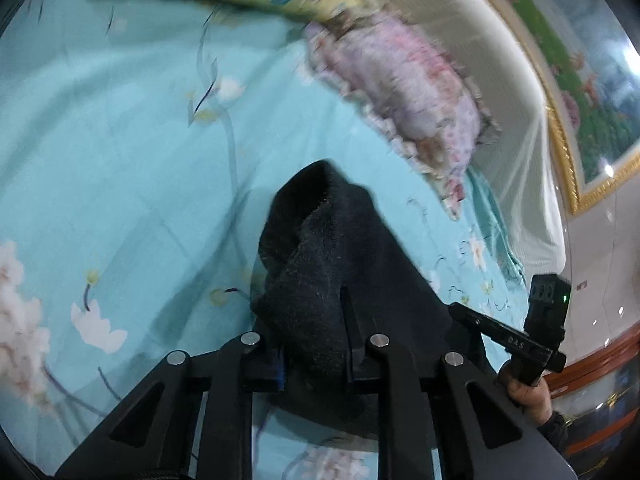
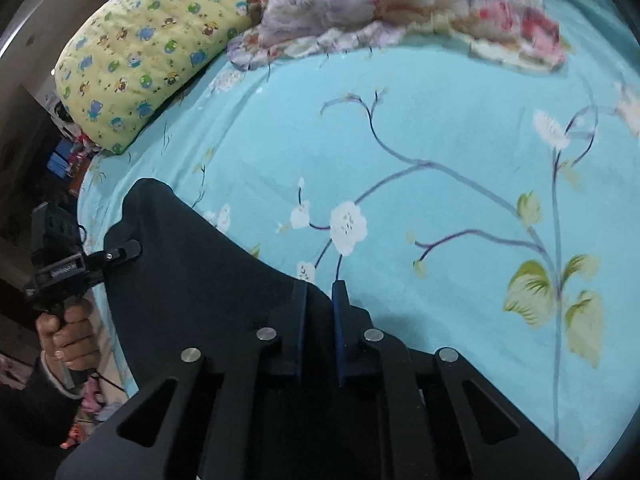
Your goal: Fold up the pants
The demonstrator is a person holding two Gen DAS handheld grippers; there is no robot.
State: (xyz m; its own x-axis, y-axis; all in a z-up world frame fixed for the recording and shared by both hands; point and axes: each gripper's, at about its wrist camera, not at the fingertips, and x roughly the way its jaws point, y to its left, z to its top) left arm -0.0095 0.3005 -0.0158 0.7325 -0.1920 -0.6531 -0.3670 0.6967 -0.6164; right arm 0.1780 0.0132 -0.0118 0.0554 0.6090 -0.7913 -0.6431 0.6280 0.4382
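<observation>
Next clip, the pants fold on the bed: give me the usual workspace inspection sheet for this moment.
Surface: bed sheet, turquoise with printed blossoms and branches.
Job's things: dark pants, held up over the sheet between both grippers, fabric bunched at the left one.
Clutter: yellow pillow and pink floral pillow at the far end of the bed.
Grippers: left gripper shut on the pants; right gripper closed on the pants' edge, each held by a hand.
Cables: nothing seen.
Surroundings: gold-framed picture on the wall; blurred items beside the bed, too unclear to name.
</observation>
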